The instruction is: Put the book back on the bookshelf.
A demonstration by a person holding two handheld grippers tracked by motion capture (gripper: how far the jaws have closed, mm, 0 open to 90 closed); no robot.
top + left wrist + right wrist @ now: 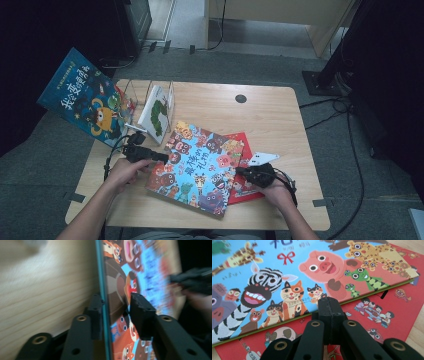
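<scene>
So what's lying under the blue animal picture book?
A red book lies under the blue animal book, its right part and near edge showing past it. How far the red cover reaches beneath is covered. The table carries both.

Black two-jaw left claw (159,157), brass-ringed screw holes, black cable, bare forearms

**Room around the work area**

Light wooden surface (270,115) with rounded corners and a dark grommet hole (241,98). Grey carpet floor (240,62). Black cables (350,150) trail at right. Pale wooden furniture (280,12) behind. Dim light, dark edges.
</scene>
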